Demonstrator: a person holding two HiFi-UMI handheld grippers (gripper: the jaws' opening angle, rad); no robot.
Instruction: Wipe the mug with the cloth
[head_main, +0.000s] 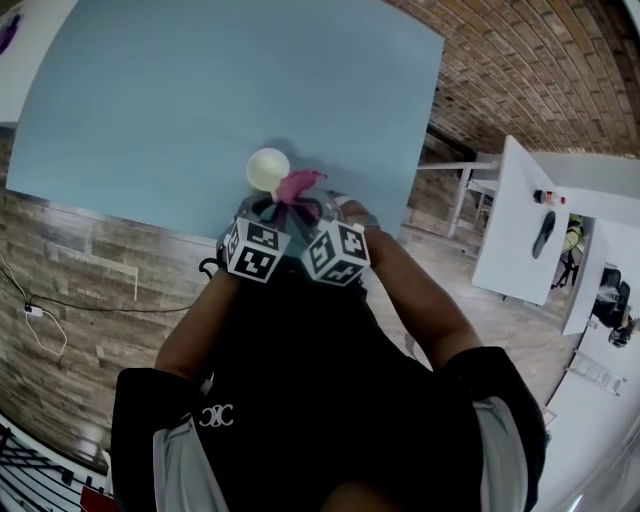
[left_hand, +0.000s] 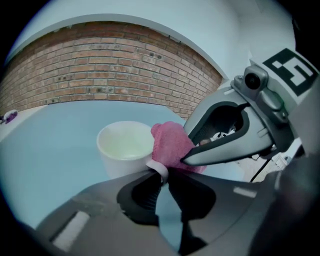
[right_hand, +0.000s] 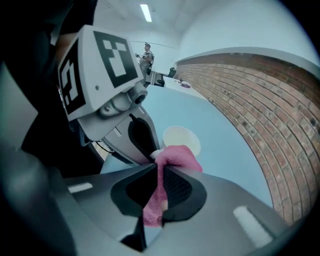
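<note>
On the blue table (head_main: 150, 100), the mug (left_hand: 125, 145) is pinched at its handle (left_hand: 157, 167) by the left gripper (left_hand: 163, 176). The cloth (right_hand: 177, 155), clamped in the right gripper (right_hand: 159, 170), should be pressed firmly round the steadied rim.

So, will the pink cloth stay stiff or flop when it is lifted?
Probably floppy: the cloth bunches above the jaws of the right gripper and hangs limp below. Likely light, too, since that small pinch holds it.
</note>
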